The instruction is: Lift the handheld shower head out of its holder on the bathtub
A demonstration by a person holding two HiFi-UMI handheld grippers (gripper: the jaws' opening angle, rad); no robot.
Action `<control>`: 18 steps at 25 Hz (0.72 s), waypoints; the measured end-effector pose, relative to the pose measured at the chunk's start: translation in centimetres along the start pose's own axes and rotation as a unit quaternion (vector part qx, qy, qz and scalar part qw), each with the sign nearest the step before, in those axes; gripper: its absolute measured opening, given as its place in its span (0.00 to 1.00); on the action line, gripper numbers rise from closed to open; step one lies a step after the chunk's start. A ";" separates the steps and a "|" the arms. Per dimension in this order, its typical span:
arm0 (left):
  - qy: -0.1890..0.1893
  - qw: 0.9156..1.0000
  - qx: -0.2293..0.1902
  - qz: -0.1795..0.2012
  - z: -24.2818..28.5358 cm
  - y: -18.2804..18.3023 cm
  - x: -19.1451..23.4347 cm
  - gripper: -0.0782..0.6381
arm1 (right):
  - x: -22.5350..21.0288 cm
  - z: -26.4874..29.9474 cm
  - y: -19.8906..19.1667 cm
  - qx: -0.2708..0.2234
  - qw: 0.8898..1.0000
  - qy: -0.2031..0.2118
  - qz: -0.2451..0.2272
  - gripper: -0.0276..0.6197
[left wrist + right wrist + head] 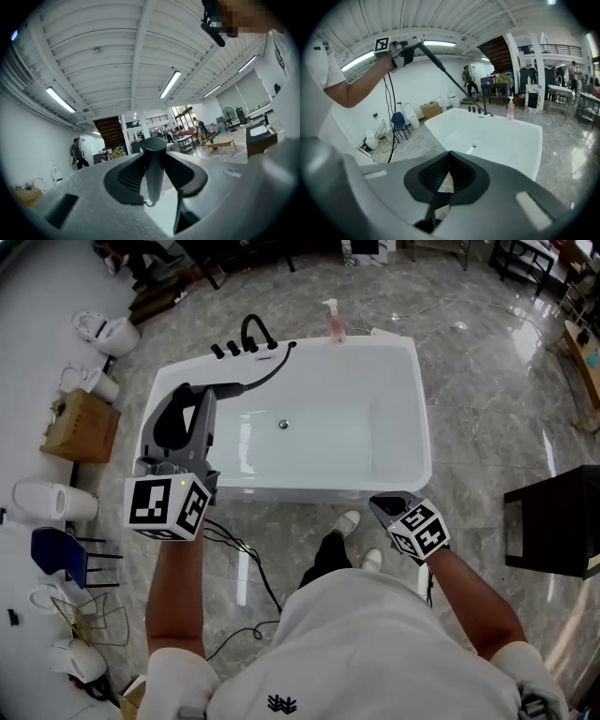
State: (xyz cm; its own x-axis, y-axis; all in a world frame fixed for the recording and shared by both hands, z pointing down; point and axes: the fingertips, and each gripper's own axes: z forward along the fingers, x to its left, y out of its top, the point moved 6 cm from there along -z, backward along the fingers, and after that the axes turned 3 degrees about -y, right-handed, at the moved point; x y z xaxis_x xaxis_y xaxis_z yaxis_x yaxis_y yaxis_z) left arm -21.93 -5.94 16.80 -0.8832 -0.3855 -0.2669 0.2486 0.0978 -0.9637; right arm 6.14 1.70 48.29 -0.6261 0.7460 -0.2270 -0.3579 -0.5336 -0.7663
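Note:
My left gripper [190, 404] is shut on the black handheld shower head [228, 387], held up over the near left corner of the white bathtub [422, 427]. Its black hose [270, 369] runs back to the tub's far rim beside the black faucet [253, 334]. In the left gripper view the dark handle [154, 164] stands between the pads of the left gripper [154, 180]. The right gripper view shows the shower head [423, 47] raised high, its hose [452, 79] sloping down to the faucet [480, 110]. My right gripper [382, 504] is shut and empty, at the tub's near right corner.
A pink soap bottle [335, 324] stands on the far rim. Left of the tub are a cardboard box [80, 423], toilets [108, 332] and a blue chair [58, 554]. Cables [239, 559] lie on the floor by my feet [349, 521]. A black table [553, 521] stands right.

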 end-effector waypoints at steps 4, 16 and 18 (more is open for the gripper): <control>-0.002 1.000 0.003 -0.002 -0.5 -0.3 -0.1 0.31 | 0.3 0.0 -0.1 0.001 1.000 -0.001 -0.001 0.06; -0.003 1.000 0.010 -0.007 -1.2 -1.1 -0.6 0.31 | 0.9 -0.4 -0.5 -0.002 1.000 -0.005 -0.001 0.06; -0.003 1.000 0.010 -0.008 -1.1 -1.2 -0.7 0.31 | 0.8 -0.4 -0.6 -0.002 1.000 -0.006 0.000 0.06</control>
State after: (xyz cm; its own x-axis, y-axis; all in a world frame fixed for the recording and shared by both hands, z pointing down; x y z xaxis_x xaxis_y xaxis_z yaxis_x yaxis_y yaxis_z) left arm -22.06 -4.77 18.12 -0.8844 -0.3930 -0.2519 0.2431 0.0729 -0.9673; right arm 6.12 2.79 48.34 -0.6335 0.7418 -0.2199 -0.3558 -0.5317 -0.7686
